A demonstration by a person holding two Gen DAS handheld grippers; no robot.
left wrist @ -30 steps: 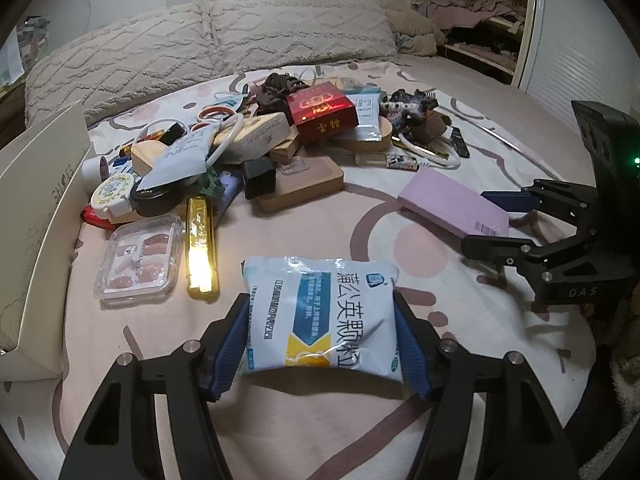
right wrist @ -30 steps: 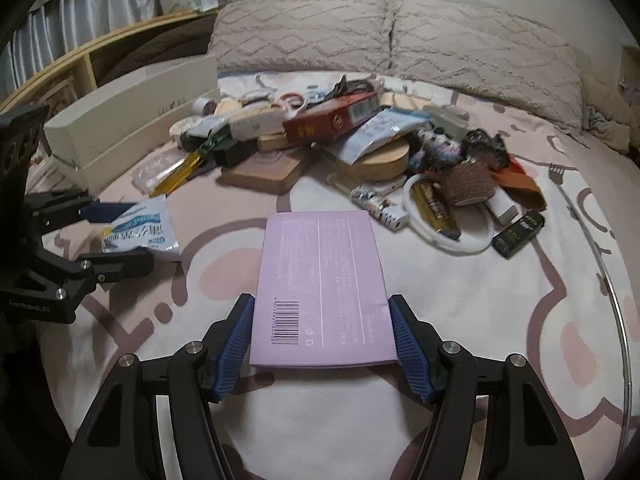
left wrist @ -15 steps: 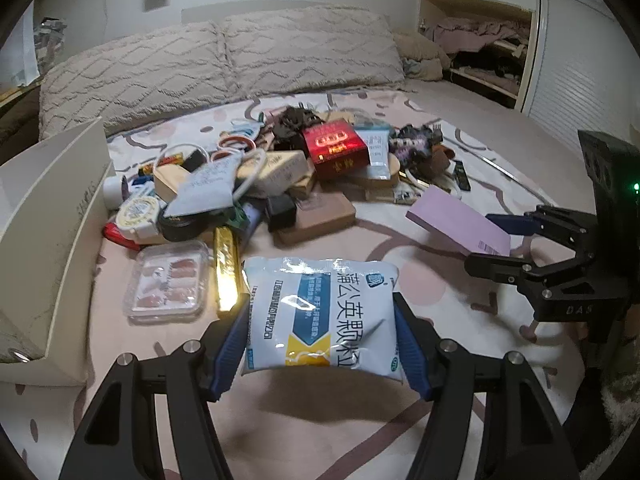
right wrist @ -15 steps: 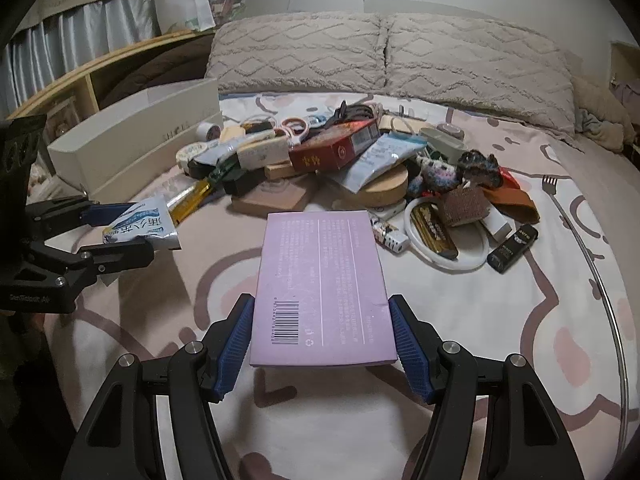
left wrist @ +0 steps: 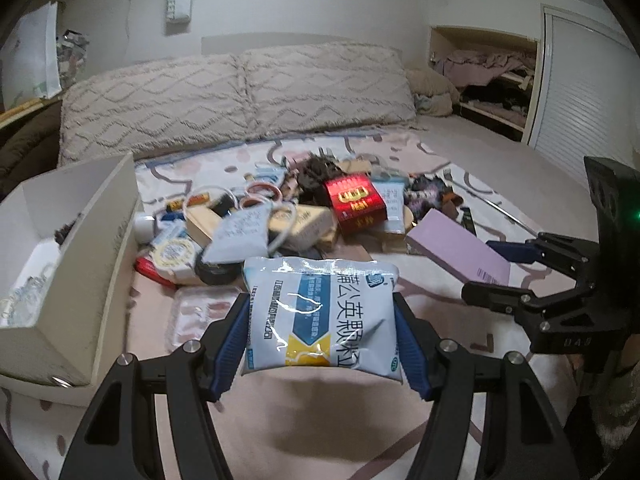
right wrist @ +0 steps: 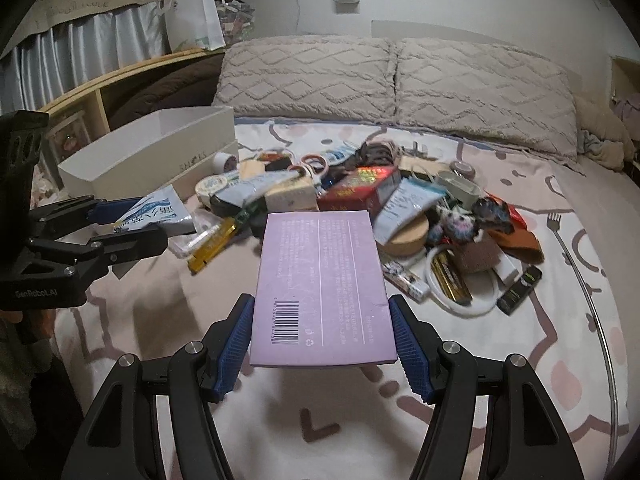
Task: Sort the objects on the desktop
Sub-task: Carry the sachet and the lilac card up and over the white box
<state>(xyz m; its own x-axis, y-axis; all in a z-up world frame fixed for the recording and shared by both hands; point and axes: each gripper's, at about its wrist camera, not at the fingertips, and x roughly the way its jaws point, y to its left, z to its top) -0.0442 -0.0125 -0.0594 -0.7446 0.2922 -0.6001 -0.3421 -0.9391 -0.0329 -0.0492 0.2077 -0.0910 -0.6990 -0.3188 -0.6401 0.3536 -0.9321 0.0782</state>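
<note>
A: Item one: left gripper [left wrist: 322,334], jaws clamped on a white-and-blue sachet [left wrist: 322,316] with printed characters, held clear of the bedspread [left wrist: 320,432].

B: Noted. Item two?

A: Right gripper [right wrist: 322,338], blue pads pinching a flat lilac box [right wrist: 320,288] by its two long edges, barcode end nearest the jaws, box raised above the bed.

B: And the unsorted lot?

A: One heap, mid-bed, below the two grey pillows [right wrist: 392,80]. Contents legible: a red carton [right wrist: 360,190] on top, a white tube [right wrist: 402,204] leaning beside it, a round wooden lid [right wrist: 404,236] under the tube, a gold bar-shaped item [right wrist: 212,246] at the near left edge, a fork [right wrist: 558,226] lying apart to the right.

B: Receptacle?

A: An open white box [right wrist: 148,152], left of the heap, touching its edge. The small things inside are too blurred to name.
</note>
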